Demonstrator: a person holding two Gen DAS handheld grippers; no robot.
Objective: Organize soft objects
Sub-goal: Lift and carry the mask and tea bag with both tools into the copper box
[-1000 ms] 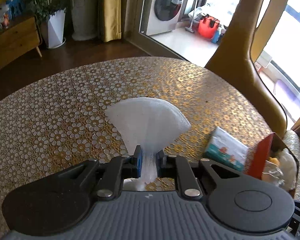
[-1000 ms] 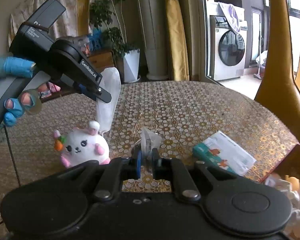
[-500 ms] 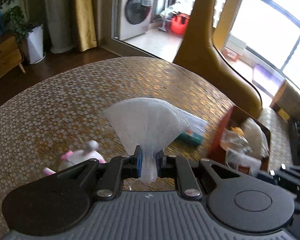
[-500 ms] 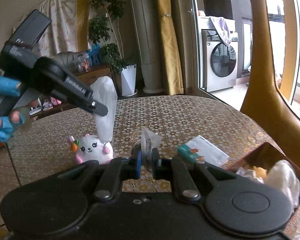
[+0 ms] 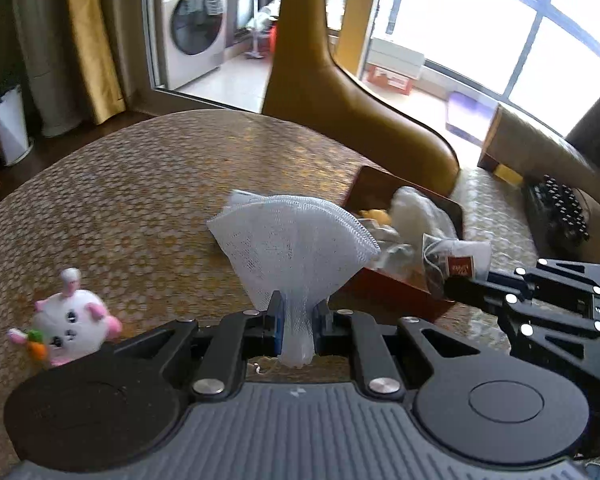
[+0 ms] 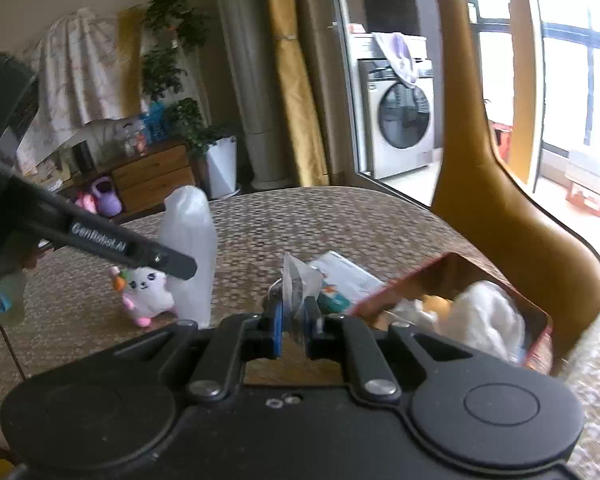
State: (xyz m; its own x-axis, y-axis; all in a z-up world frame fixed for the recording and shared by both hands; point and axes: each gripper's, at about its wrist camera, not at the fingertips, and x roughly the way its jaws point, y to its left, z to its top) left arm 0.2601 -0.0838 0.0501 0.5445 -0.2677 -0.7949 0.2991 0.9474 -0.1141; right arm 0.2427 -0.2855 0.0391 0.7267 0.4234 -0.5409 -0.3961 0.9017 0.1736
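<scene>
My left gripper (image 5: 296, 320) is shut on a white mesh foam sleeve (image 5: 292, 240) and holds it above the table, near the red box (image 5: 400, 280). From the right wrist view the sleeve (image 6: 188, 252) hangs upright. My right gripper (image 6: 294, 320) is shut on a clear plastic packet (image 6: 298, 280); in the left wrist view the packet (image 5: 456, 260) with a red label hangs at the box's near rim. The red box (image 6: 540, 320) holds white soft items. A white and pink bunny plush (image 5: 72, 328) sits on the table at the left.
A tissue pack (image 6: 340, 280) lies on the patterned round table (image 5: 140, 200) beside the box. A tall mustard chair back (image 5: 360, 120) stands behind the box. A dark keyboard-like object (image 5: 564, 208) lies far right.
Both grippers have swung right toward the red box, carrying the sleeve and the packet. The box and the bunny plush have come into the left wrist view.
</scene>
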